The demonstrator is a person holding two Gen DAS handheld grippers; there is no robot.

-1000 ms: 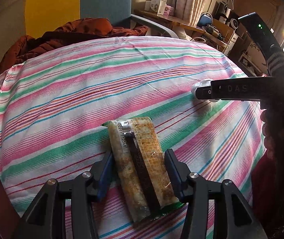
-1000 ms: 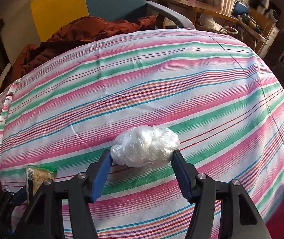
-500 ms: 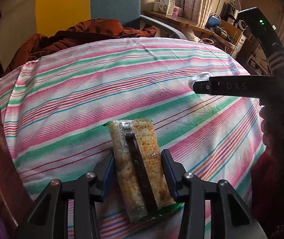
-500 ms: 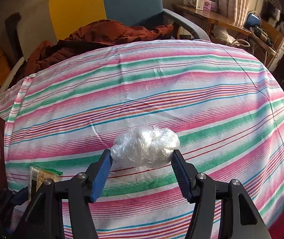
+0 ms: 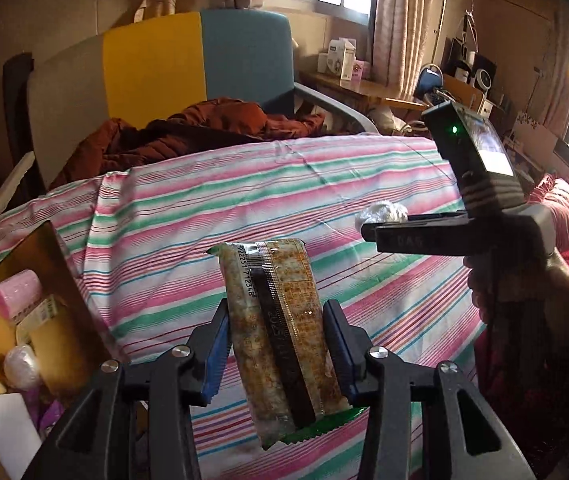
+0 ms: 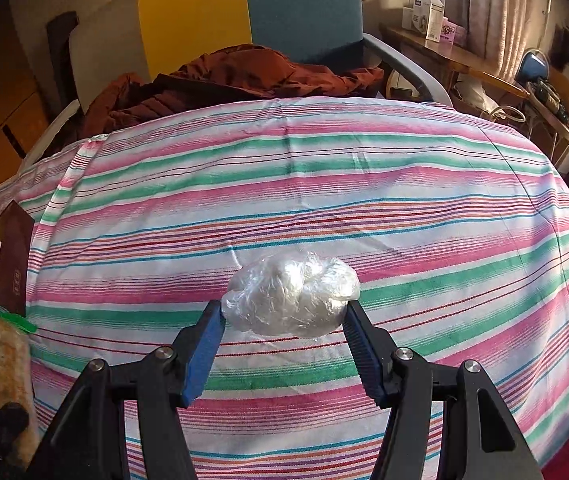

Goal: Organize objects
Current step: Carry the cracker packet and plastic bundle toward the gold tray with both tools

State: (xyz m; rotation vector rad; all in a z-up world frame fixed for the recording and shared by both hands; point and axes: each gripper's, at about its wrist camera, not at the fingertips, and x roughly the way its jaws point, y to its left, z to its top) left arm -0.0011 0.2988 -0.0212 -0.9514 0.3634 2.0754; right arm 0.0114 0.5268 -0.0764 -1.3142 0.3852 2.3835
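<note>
Change since earlier frame: snack packet (image 5: 274, 322) is now riding clear of the striped cloth (image 5: 284, 184); an open box (image 5: 50, 264) of sundries is now showing at 8 o'clock in the left wrist view.
Snack packet: being pinched across its width by the left gripper (image 5: 276, 340), both pads pressing its long edges.
Long axis: running 12 to 6 o'clock, along the fingers, barcode end leading.
Bearing to box: lying at 8 o'clock from the packet, near; the left hand is judged the nearer one.
Plastic wad (image 6: 290, 294): being clamped between the pads of the right gripper (image 6: 284, 320), above the cloth.
Right gripper position: hovering at 2 o'clock from the packet, well apart from the box.
Next move, judged: swinging the packet toward 8 o'clock and lowering it end-first.
</note>
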